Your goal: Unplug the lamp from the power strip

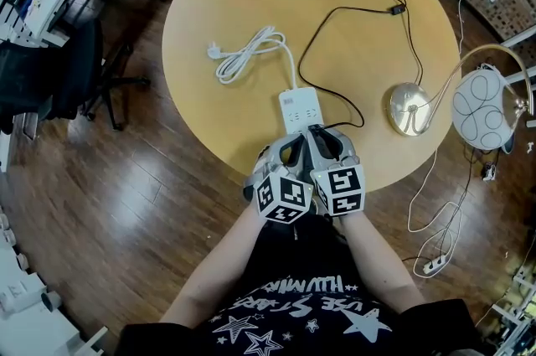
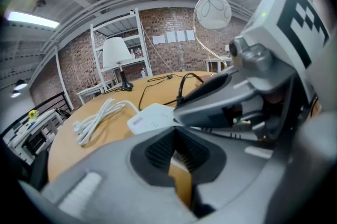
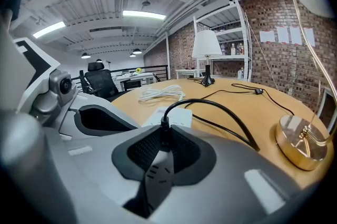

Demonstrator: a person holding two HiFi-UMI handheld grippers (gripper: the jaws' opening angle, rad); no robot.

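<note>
Right gripper (image 3: 163, 153): jaws closed on the black plug (image 3: 157, 173), with the black cable (image 3: 210, 107) rising out from between the pads. Left gripper (image 2: 176, 152): jaws drawn together with nothing between them, only a slit of table (image 1: 226, 2) showing below the pads. It sits just beside the right gripper, both at the table's near edge.

The task's thing is already in the right jaws. The power strip (image 1: 300, 105) lies straight ahead of both sets of fingertips, touching or almost touching them. Its long axis runs away from the person, in line with the jaws. I cannot tell whether the prongs are seated in the socket or already out, because the jaws cover that spot.

My judgement is that the pull has to go away from the strip's face. The left gripper is close enough to pin the strip's near end.

Farther out, the white cord (image 1: 244, 54) is coiled left of the strip. The black cable loops right to the gold lamp base (image 1: 409, 108), well apart from the strip. There is slack in the cable, so it shouldn't drag the lamp.
</note>
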